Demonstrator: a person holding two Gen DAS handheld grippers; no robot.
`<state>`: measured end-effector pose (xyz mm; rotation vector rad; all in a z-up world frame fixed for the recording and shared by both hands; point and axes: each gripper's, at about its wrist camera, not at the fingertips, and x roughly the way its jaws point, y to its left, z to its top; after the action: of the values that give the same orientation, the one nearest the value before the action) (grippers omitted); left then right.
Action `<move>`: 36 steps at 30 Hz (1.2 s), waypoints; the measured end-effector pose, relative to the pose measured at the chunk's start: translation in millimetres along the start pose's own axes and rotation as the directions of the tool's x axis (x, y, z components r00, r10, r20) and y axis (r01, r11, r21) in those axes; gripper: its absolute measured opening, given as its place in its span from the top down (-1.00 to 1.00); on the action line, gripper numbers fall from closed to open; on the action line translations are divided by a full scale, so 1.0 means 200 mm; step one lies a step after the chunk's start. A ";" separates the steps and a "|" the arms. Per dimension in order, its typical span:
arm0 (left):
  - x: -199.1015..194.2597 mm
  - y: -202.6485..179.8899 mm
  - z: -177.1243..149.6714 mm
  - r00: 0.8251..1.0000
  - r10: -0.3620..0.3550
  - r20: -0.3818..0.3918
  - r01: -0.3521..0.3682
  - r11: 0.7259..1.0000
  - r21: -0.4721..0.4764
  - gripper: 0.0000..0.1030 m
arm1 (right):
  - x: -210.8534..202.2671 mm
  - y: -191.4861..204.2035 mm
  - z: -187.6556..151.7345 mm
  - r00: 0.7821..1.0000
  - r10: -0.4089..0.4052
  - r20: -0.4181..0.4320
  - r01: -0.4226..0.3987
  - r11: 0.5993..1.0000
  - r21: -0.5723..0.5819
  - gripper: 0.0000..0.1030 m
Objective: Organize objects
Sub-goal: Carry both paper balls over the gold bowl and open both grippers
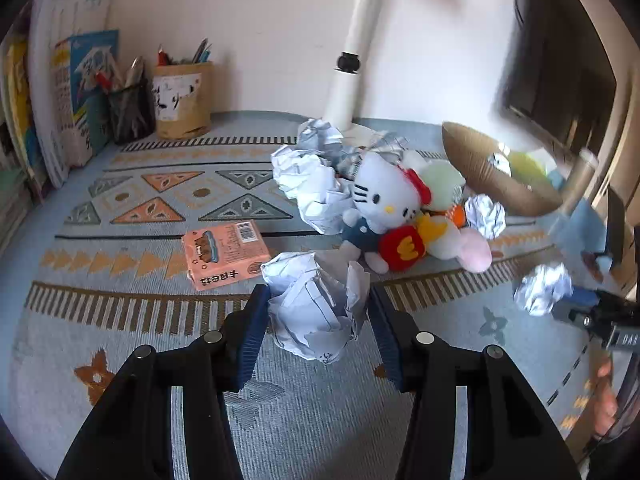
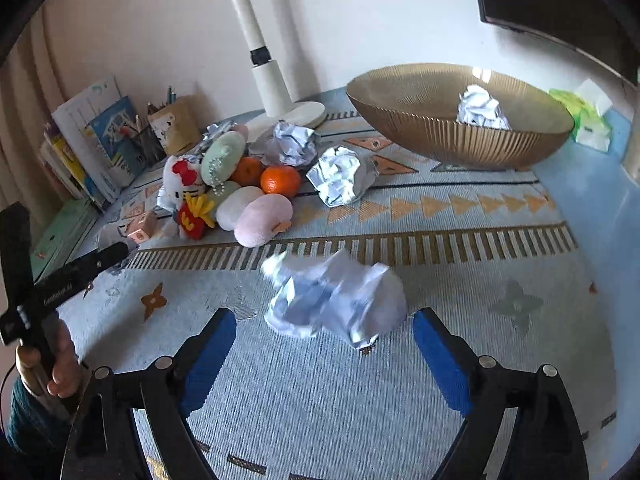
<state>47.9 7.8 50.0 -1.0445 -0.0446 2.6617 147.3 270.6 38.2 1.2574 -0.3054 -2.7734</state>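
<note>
My left gripper [image 1: 318, 296] is shut on a crumpled white paper ball [image 1: 316, 308], both blue pads pressing its sides just above the patterned cloth. My right gripper [image 2: 325, 316] stands open and wide. A second crumpled paper ball [image 2: 336, 300], blurred, lies between and just ahead of its fingertips, touching neither pad. A ribbed golden bowl [image 2: 400, 120] sits at the back right with one paper ball [image 2: 480, 108] inside it. Two more paper balls [image 2: 340, 176] [image 2: 290, 142] lie left of the bowl, beside the toy pile.
A heap of plush toys with a white cat doll [image 1: 384, 196] and oranges [image 2: 280, 180] fills the middle. A pink box [image 1: 224, 252] lies to its left. Pen holders [image 1: 182, 100], books [image 1: 68, 92] and a white lamp post [image 2: 276, 80] line the back.
</note>
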 end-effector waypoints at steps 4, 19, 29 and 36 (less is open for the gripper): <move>0.01 0.00 0.00 1.000 0.002 -0.008 -0.002 1.000 0.018 0.06 | 0.07 -0.03 0.02 1.000 -0.010 -0.028 0.011 0.999 0.050 -0.73; 0.02 0.00 0.00 0.999 0.012 -0.038 -0.012 1.000 -0.001 0.07 | 0.06 -0.06 0.07 0.998 -0.059 0.028 0.057 0.996 0.065 -0.12; -0.02 -0.56 0.46 0.988 -0.134 0.077 0.127 0.988 0.082 0.07 | -0.37 -0.45 0.44 0.966 -0.093 0.242 0.046 0.980 0.194 -0.13; 0.49 -0.95 0.78 0.955 -0.292 -0.062 0.289 0.956 -0.050 0.07 | -0.24 -0.76 0.78 0.974 -0.129 0.186 0.052 0.928 0.369 -0.14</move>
<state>-78.8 227.4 125.1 -1.0512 -0.2223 2.3681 61.9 449.4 141.0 1.0618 -0.8303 -3.0321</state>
